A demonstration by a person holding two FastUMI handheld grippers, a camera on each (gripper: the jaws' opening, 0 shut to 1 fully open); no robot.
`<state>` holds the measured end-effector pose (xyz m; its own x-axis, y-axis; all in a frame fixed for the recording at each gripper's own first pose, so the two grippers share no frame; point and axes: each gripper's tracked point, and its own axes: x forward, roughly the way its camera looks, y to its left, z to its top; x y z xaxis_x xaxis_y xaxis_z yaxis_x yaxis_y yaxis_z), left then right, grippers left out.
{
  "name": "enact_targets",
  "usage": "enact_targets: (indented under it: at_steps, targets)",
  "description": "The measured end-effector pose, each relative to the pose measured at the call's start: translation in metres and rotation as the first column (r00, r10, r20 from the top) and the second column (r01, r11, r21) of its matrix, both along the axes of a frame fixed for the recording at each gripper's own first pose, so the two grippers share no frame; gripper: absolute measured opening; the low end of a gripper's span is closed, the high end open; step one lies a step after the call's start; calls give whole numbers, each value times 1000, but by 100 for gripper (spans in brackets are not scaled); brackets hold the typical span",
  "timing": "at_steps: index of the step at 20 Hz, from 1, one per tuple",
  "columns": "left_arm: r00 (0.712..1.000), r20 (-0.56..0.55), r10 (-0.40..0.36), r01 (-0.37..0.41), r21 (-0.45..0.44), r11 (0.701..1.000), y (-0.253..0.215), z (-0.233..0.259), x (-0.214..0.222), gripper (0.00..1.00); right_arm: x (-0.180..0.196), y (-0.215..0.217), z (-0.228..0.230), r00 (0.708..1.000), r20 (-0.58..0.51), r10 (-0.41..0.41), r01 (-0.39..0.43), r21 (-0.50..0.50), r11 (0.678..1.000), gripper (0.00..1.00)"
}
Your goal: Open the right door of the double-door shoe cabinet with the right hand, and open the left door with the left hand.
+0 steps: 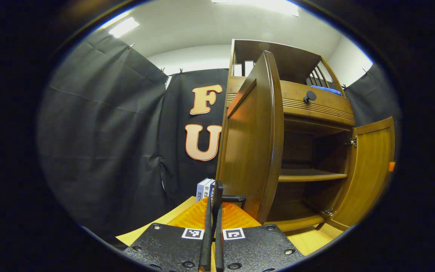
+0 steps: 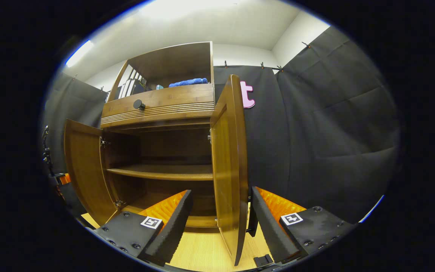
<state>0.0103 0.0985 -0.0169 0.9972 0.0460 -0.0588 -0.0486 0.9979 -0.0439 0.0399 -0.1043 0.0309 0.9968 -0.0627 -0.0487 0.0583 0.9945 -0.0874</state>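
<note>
R tool [image 2: 219, 226] astride right door [image 2: 227, 166], L tool [image 1: 213, 226] closed

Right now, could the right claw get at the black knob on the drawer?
Probably, once it backs off: the right claw is open astride the edge of the right door, but nothing covers the knob, which sits above the open doors.

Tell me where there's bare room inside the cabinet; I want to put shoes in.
The middle shelf lies bare between the left door and the right door, as does the cabinet floor below it. The top ledge is crowded: a blue cloth and upright items sit there. The right gripper straddles the right door's edge, jaws open.
</note>
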Motion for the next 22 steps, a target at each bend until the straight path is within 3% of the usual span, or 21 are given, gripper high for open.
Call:
enact_targets:
  at_steps: [2, 3, 8, 9, 10, 15, 20, 22]
  targets:
    - [999, -4, -52, 52, -52, 997, 11, -1, -1, 0, 1, -1, -2, 1000, -5, -2, 2, 2, 1000, 100]
    - [998, -6, -68, 68, -71, 995, 22, -1, -1, 5, 0, -2, -4, 1000, -15, -1, 1, 4, 1000, 100]
    - [986, -6, -169, 167, -87, 982, 45, -1, 3, 0, 4, -8, -6, 1000, -19, -19, 20, 33, 999, 99]
    - [983, -1, -183, 183, -76, 980, 45, -2, 4, 10, 5, -9, -7, 1000, -19, -21, 21, 39, 999, 99]
    - [980, 1, -201, 201, -60, 978, 46, 0, 2, 13, 7, -9, -7, 1000, -21, -22, 23, 44, 999, 100]
    - [951, -7, -308, 306, -85, 948, 53, 1, -1, 11, 8, -4, -4, 1000, -25, -13, 14, 52, 999, 100]
    - [962, -3, -273, 273, -33, 961, 56, 16, -29, 8, 9, 2, -2, 1000, -23, 4, -3, 29, 1000, 100]
    - [977, 20, -214, 215, -29, 976, 60, 26, -42, 13, 9, 3, -3, 1000, -23, 16, -16, 26, 1000, 100]
